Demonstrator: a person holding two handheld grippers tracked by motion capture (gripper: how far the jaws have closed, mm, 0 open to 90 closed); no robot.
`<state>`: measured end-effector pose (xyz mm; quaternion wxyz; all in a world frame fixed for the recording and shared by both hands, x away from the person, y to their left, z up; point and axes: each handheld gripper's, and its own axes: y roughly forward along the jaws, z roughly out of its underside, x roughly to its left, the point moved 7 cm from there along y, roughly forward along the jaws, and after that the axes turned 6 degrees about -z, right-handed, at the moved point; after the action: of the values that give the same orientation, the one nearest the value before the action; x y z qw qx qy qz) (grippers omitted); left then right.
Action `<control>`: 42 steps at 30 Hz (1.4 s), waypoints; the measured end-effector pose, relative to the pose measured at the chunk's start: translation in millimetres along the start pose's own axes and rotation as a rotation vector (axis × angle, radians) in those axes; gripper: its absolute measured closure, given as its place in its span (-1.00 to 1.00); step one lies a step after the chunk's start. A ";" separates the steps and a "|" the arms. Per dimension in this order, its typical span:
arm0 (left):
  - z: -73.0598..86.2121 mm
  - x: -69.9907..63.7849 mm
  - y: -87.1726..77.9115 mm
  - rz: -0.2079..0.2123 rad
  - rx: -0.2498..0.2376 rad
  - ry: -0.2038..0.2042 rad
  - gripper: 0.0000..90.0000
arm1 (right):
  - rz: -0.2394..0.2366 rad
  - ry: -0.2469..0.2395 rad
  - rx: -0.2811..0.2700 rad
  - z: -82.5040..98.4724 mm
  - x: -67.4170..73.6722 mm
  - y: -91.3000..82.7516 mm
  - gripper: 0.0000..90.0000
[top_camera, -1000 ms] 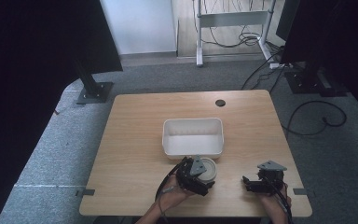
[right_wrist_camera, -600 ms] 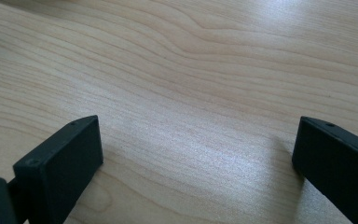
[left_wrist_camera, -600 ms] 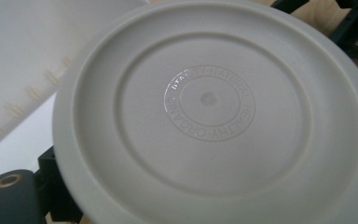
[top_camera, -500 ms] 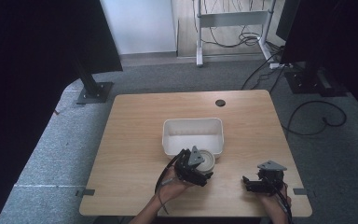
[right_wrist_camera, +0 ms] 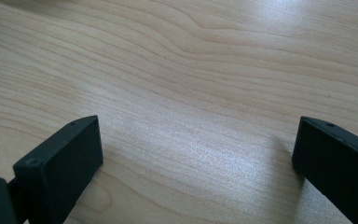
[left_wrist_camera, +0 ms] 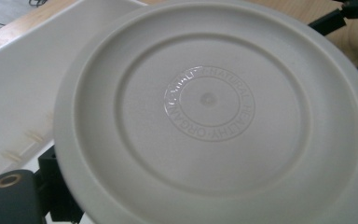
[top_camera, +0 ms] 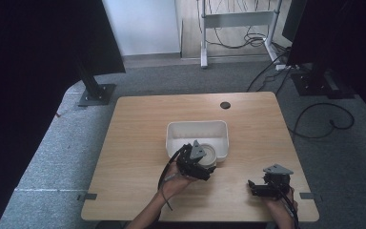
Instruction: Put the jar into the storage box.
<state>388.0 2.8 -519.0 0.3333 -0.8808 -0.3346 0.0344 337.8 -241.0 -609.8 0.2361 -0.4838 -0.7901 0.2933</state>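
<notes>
Now: left tongs pinching plate, carried forward over tub rim since a second ago; likely drop-off. Right tongs spread, idle on desk.

Light wooden surface, rounded corners, pale grain running lengthwise, standing on grey carpet. Small dark round hole near the far edge, right of centre. White rectangular tub resting directly on the wood around the middle, open side up. Bare grain close up in the right gripper view, lit by a soft sheen. Near edge partly cut off by the frame.
</notes>
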 end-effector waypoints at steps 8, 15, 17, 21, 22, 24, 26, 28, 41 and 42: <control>-9.6 12.3 7.9 -0.024 0.000 -0.008 -0.78 | -0.001 -0.001 0.000 0.0 0.1 0.0 -0.97; -13.2 18.9 16.3 -0.046 -0.001 -0.027 -0.78 | -0.002 -0.002 0.000 0.1 0.3 0.0 -0.97; -14.1 21.0 19.0 -0.055 -0.001 -0.035 -0.78 | -0.003 -0.002 0.000 0.1 0.3 0.0 -0.97; -16.6 24.9 24.1 -0.070 -0.002 -0.045 -0.78 | -0.003 -0.003 0.000 0.1 0.4 -0.1 -0.97; -17.3 25.8 25.2 -0.074 -0.002 -0.050 -0.78 | -0.004 -0.003 0.000 0.1 0.5 -0.1 -0.97; -18.4 28.0 27.4 -0.081 -0.001 -0.058 -0.78 | -0.004 -0.004 0.000 0.1 0.5 -0.1 -0.97; -19.0 30.4 30.0 -0.092 0.001 -0.065 -0.78 | -0.004 -0.004 0.000 0.1 0.5 -0.1 -0.97; -18.9 32.5 32.8 -0.099 0.005 -0.075 -0.78 | -0.005 -0.004 0.000 0.1 0.6 -0.1 -0.97; -10.9 40.6 53.3 -0.159 0.031 -0.126 -0.78 | -0.005 -0.004 0.000 0.2 0.8 -0.1 -0.97; -10.0 40.6 54.9 -0.162 0.033 -0.131 -0.78 | -0.005 -0.004 -0.001 0.1 0.8 0.0 -0.97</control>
<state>453.4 -8.3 -538.1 0.3266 -0.8412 -0.4251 0.0703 337.4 -240.4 -609.9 0.2351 -0.4812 -0.7919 0.2934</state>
